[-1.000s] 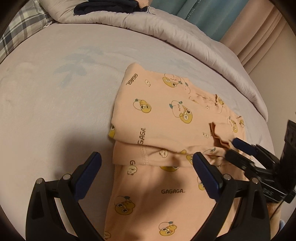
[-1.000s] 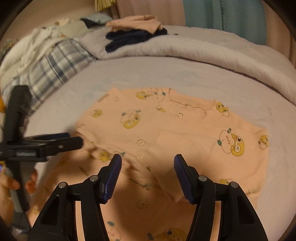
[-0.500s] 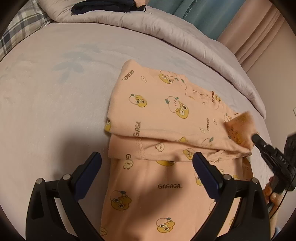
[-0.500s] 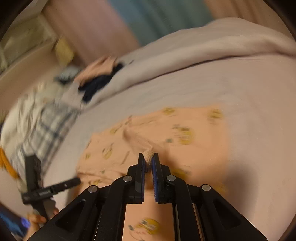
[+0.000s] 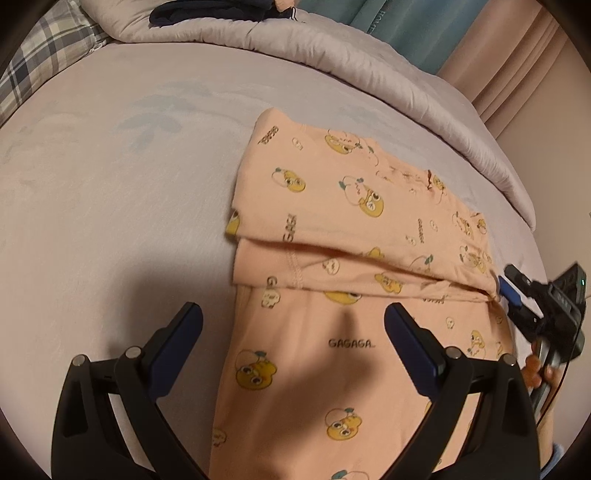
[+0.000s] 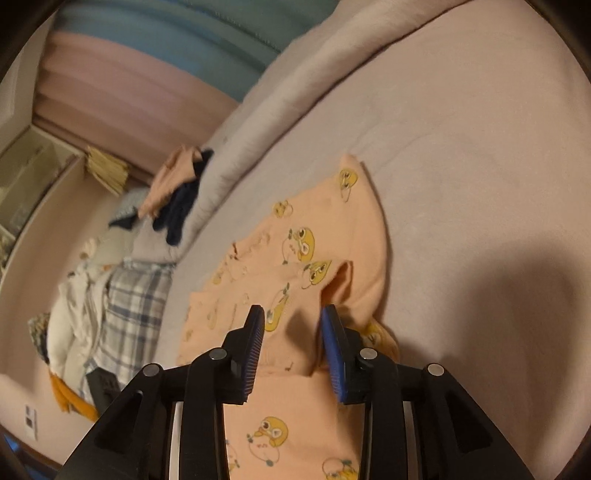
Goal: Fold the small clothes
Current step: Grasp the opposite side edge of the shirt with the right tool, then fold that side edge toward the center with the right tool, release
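Note:
A peach child's top (image 5: 343, 206) with yellow cartoon prints lies on the bed, its far half folded over toward me, with the lower part (image 5: 332, 369) running down between my fingers. My left gripper (image 5: 293, 325) is open and empty, above the lower part. My right gripper (image 5: 511, 295) shows at the right, at the fold's right corner. In the right wrist view the right gripper (image 6: 293, 325) is open, with the folded corner of the top (image 6: 314, 273) lying between and just beyond its blue pads.
A grey bedsheet (image 5: 110, 184) covers the bed. A rolled grey duvet (image 5: 369, 62) runs along the far side with dark and peach clothes (image 5: 214, 7) on it. A plaid pillow (image 5: 44, 48) lies far left. Curtains (image 6: 147, 74) hang behind.
The right gripper carried the sleeve corner across the top, laid it down at the right side, and opened. The left gripper stayed open and hardly moved.

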`<action>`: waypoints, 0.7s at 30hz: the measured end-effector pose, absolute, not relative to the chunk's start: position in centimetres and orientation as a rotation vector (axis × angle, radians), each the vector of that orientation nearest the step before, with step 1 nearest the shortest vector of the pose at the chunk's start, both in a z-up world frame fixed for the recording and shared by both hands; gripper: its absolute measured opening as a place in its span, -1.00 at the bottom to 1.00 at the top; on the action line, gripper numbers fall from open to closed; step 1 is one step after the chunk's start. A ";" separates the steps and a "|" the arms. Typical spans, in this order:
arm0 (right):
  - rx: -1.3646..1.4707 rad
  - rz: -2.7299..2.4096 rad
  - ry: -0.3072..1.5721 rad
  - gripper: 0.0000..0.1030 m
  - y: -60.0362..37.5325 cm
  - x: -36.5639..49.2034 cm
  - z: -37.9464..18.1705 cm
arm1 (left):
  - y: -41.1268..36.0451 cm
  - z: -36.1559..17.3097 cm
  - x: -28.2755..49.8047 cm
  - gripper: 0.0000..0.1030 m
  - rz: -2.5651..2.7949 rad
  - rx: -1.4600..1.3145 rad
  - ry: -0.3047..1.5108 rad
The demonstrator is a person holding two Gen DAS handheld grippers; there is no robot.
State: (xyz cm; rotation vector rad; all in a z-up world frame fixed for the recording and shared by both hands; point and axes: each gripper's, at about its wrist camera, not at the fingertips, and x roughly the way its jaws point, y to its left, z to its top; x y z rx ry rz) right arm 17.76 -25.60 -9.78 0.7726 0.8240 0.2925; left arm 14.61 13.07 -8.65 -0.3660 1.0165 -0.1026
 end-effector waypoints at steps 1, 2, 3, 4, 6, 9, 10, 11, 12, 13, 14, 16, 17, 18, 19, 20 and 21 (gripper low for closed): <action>0.757 0.273 0.849 -0.38 -25.2 18.1 -10.0 | 13.1 -8.8 14.5 0.92 -0.100 -0.366 1.021; 0.742 0.256 0.882 -0.38 -25.0 18.7 -10.1 | 13.2 -8.9 14.4 0.92 -0.098 -0.366 1.024; 0.740 0.251 0.895 -0.38 -25.0 18.8 -10.3 | 13.2 -8.9 14.3 0.92 -0.097 -0.366 1.025; 0.737 0.248 0.898 -0.38 -25.1 18.9 -10.3 | 13.3 -9.0 14.2 0.92 -0.095 -0.367 1.026; 0.714 0.257 0.915 -0.39 -24.8 19.3 -10.4 | 13.4 -9.0 14.1 0.92 -0.092 -0.368 1.027; 0.601 0.250 0.879 -0.93 -24.1 18.9 -9.2 | 13.3 -9.1 14.0 0.92 -0.092 -0.360 1.029; 0.575 0.251 0.857 -0.93 -24.0 18.6 -8.7 | 13.3 -9.1 14.0 0.92 -0.091 -0.353 1.030; 0.555 0.240 0.841 -0.93 -24.1 18.3 -8.2 | 13.2 -9.1 13.9 0.92 -0.090 -0.347 1.031; 0.544 0.224 0.826 -0.93 -24.3 18.2 -7.9 | 13.2 -9.2 13.8 0.92 -0.090 -0.339 1.031; 0.536 0.200 0.812 -0.93 -24.6 18.2 -7.6 | 13.2 -9.2 13.8 0.92 -0.090 -0.335 1.032; 0.516 0.157 0.803 -0.93 -25.1 18.1 -7.3 | 13.1 -9.2 13.7 0.92 -0.090 -0.331 1.032; 0.501 0.133 0.831 -0.93 -25.4 18.9 -7.7 | 13.1 -9.3 13.7 0.92 -0.092 -0.322 1.034; 0.480 0.113 0.875 -0.93 -25.5 19.4 -8.3 | 13.0 -9.4 13.7 0.92 -0.091 -0.316 1.037; 0.440 0.080 0.904 -0.93 -25.4 19.7 -8.7 | 12.9 -9.5 13.7 0.92 -0.088 -0.311 1.039; 0.403 0.055 0.921 -0.93 -25.2 19.8 -8.9 | 12.9 -9.5 13.6 0.92 -0.085 -0.308 1.041; 0.380 0.039 0.925 -0.93 -25.1 19.7 -8.9 | 12.8 -9.5 13.5 0.92 -0.084 -0.303 1.043; 0.377 0.026 0.921 -0.93 -25.2 19.5 -8.7 | 12.7 -9.5 13.4 0.92 -0.086 -0.299 1.043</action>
